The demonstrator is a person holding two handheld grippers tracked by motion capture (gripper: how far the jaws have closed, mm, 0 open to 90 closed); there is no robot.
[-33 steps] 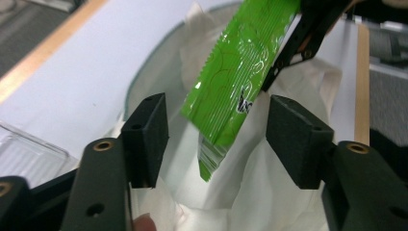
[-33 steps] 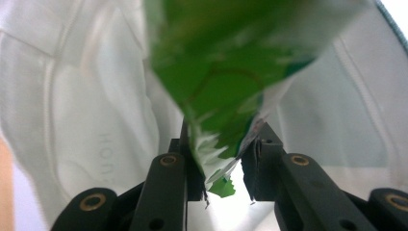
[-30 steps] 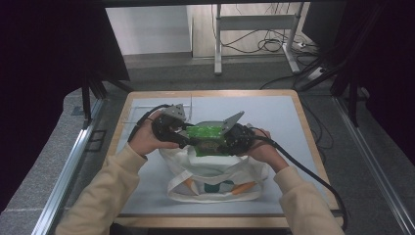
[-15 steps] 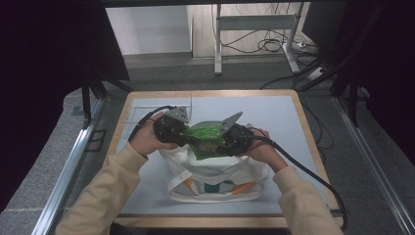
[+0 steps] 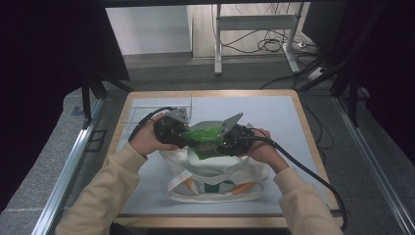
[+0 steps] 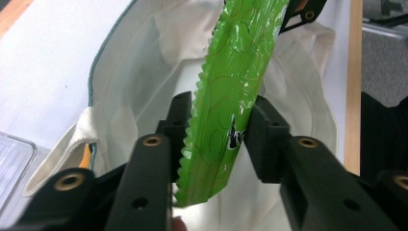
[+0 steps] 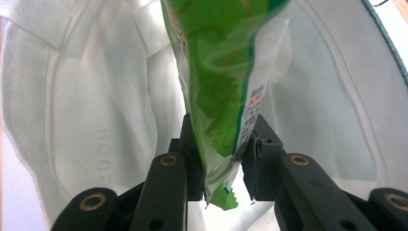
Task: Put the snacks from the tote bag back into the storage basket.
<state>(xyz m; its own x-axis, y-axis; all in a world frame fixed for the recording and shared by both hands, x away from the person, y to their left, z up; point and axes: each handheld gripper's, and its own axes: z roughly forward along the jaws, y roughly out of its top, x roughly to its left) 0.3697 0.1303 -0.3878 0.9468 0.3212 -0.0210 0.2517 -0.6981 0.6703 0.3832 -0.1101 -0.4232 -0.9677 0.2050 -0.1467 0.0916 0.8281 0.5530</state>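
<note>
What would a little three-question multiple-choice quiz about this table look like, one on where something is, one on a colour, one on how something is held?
1. Where is the snack packet?
A. Above the cloth bag
B. On the floor
C. Beside the far table edge

2. What colour is the packet?
A. Red
B. Green
C. Blue

3. How is the packet held?
A. It lies loose on the table
B. One hand pinches it
C. The left gripper and the right gripper each take one end

Answers:
1 A, the high view shows it held over the white bag.
2 B, both gripper views show bright green film.
3 C, the packet's ends sit between each gripper's black fingers; the left gripper's jaws have just been closing on it, then eased slightly.
</note>
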